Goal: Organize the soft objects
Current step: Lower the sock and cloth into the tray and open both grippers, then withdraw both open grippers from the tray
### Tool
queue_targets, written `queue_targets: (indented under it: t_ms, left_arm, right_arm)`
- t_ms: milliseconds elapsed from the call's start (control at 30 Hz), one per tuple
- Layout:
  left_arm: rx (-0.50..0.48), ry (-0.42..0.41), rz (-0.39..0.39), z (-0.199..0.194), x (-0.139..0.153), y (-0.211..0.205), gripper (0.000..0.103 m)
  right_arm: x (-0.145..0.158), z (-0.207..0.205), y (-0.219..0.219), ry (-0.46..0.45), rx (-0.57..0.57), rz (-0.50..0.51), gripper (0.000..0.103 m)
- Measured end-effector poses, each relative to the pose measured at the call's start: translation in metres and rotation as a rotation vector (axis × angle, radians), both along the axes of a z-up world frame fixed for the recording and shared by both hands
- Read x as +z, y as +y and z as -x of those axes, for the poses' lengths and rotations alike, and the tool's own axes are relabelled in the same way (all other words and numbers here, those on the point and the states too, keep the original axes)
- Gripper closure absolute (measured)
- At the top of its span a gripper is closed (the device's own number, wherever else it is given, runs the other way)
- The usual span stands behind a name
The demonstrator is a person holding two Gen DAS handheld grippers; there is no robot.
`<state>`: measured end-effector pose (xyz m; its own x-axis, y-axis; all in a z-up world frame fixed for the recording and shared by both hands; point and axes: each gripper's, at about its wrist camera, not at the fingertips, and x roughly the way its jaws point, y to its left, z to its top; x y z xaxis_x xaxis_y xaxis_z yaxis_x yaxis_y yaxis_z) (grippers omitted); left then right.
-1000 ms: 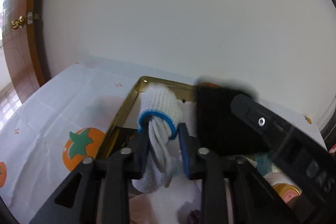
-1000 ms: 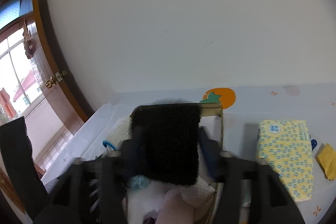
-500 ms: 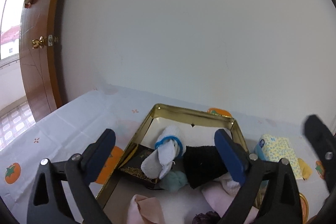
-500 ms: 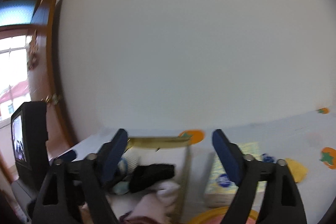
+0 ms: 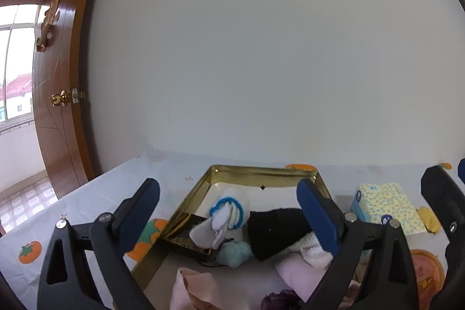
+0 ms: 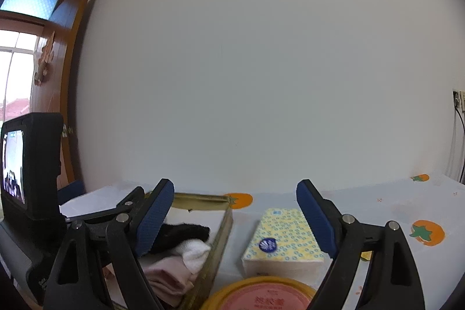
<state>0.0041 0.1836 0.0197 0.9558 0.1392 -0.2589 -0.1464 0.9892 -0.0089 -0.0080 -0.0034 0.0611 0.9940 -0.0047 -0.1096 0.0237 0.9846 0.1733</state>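
A white glove with a blue cuff [image 5: 223,215] lies rolled in the gold tin [image 5: 261,172], against its left wall, a black cloth [image 5: 276,230] just beside it toward the right wall. A pale blue puff [image 5: 235,252], white cloth [image 5: 312,250] and pink cloth [image 5: 193,291] crowd the near end. The left gripper [image 5: 229,212] has just been opening and stands released, nothing pinched; so does the right gripper [image 6: 235,212]. A yellow tissue pack [image 6: 283,240] and round lid [image 6: 261,295] sit on the tablecloth right of the tin.
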Motion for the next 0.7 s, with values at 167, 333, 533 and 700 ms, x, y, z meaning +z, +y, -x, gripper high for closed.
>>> queue_targets:
  t_ms: [167,333,533,700]
  left_arm:
    - [-0.038,0.042,-0.023,0.002,-0.006,-0.011,0.005]
    - [-0.031,0.037,0.004,0.009,-0.007,-0.010,0.004]
    - [-0.034,0.043,0.006,0.014,-0.008,-0.016,0.004]
    - [-0.049,0.042,0.006,0.019,-0.008,-0.022,0.004]
  right_arm:
    - [-0.004,0.006,-0.011,0.011,-0.013,-0.009,0.015]
    - [-0.006,0.008,-0.022,0.020,-0.026,-0.003,0.015]
    - [-0.010,0.011,-0.028,0.023,-0.042,0.004,0.015]
    - [-0.014,0.012,-0.045,0.038,-0.067,0.001,0.015]
